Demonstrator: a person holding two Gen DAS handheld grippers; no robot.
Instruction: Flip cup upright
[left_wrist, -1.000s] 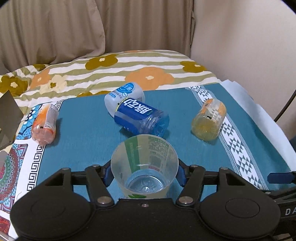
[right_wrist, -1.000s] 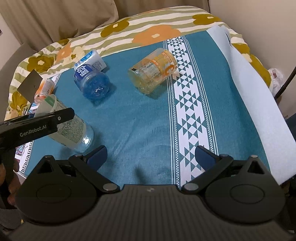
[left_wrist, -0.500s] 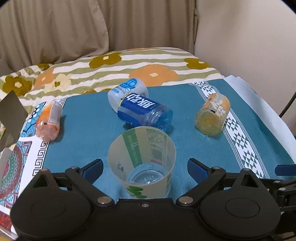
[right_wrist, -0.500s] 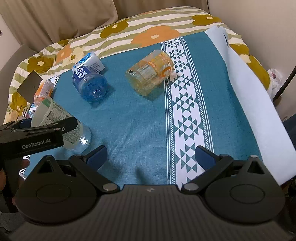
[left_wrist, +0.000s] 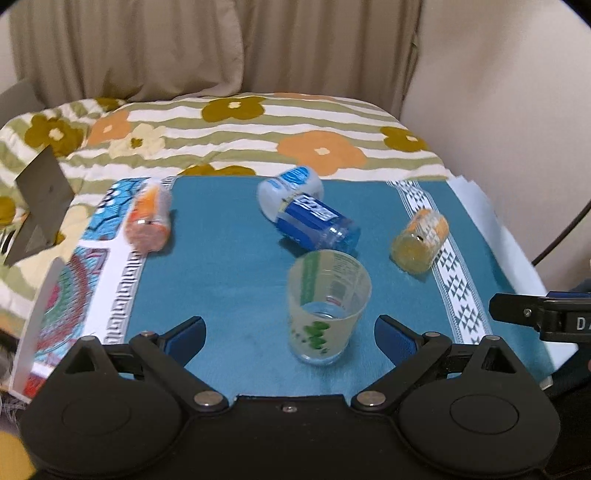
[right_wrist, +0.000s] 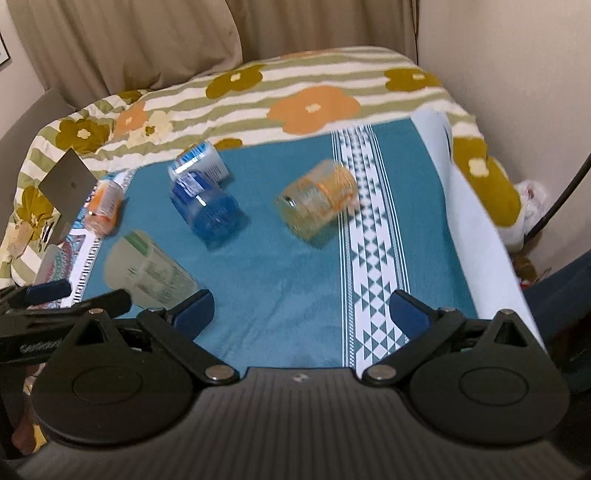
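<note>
Cup (left_wrist: 328, 305) with green print stands upright on the teal cloth (left_wrist: 229, 280), between the wide-spread jaws of the left gripper (left_wrist: 290, 334), touching neither; the right gripper (right_wrist: 301, 308) is spread wide too, holding nothing.
</note>
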